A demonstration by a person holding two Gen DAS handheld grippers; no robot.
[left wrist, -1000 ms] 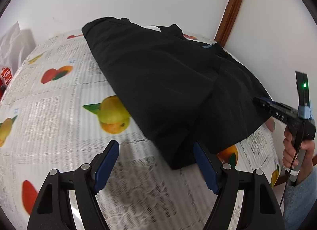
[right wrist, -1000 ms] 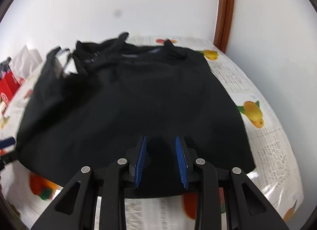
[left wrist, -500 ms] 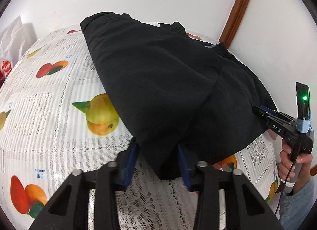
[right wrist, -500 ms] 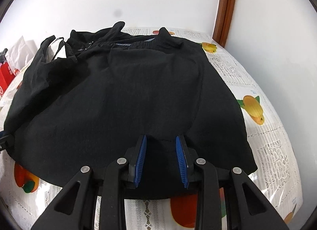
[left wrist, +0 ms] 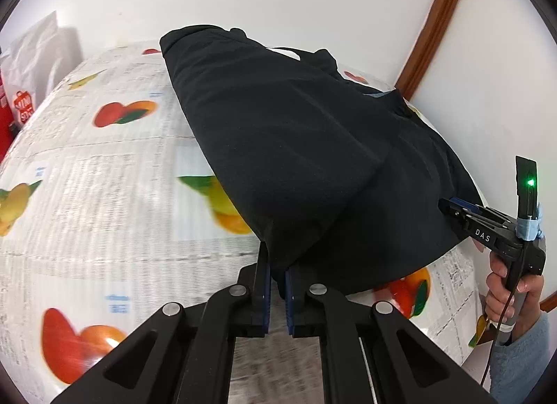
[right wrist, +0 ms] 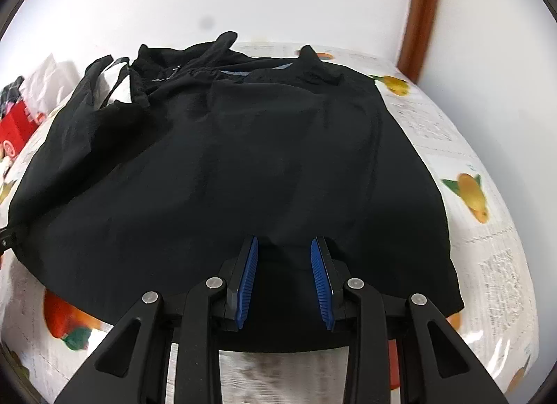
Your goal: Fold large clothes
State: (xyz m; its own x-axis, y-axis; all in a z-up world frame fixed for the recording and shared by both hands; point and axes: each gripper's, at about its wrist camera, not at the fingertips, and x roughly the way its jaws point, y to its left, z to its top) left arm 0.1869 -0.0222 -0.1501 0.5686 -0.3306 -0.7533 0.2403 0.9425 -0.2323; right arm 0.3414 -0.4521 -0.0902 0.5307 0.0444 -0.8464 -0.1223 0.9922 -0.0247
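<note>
A large black garment [left wrist: 306,153] lies spread over a table with a fruit-print cloth [left wrist: 87,195]. My left gripper [left wrist: 276,264] is shut on the garment's near corner and holds it lifted off the cloth. In the right wrist view the garment [right wrist: 243,167] fills the middle. My right gripper [right wrist: 283,258] has its blue pads a little apart, with the garment's near hem lying between them; whether the pads grip the fabric is unclear. The right gripper also shows in the left wrist view [left wrist: 452,207] at the garment's right edge, held by a hand.
White walls stand close behind the table, with a brown wooden trim [left wrist: 431,28] at the right. A white bag [left wrist: 38,52] and red packaging [right wrist: 17,125] sit at the table's far left. The table's edge drops away at the right.
My left gripper moved forward from open and empty, closed on the garment's near corner and lifted it. The right gripper has stayed over the near hem.
</note>
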